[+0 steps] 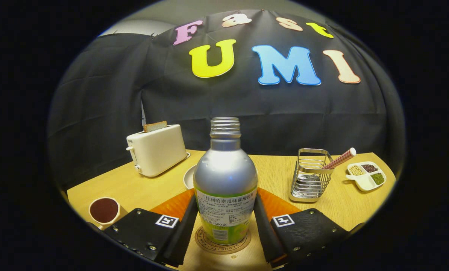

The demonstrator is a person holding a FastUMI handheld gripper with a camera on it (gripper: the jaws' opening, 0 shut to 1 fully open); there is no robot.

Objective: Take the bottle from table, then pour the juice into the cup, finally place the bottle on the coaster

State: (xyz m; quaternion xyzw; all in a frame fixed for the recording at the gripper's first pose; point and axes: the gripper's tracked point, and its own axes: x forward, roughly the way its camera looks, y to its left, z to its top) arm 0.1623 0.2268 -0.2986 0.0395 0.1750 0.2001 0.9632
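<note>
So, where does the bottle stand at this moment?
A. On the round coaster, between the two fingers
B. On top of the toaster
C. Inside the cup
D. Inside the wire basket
A: the uncapped silver bottle stands upright on the round coaster, between the fingers of the gripper, which flank it closely; whether they press on it is unclear.

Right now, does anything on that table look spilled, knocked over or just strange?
Nothing spilled or toppled. The bottle stands upright on its coaster between the gripper fingers, which sit close beside it; its neck is uncapped. The cup holds dark liquid.
</note>
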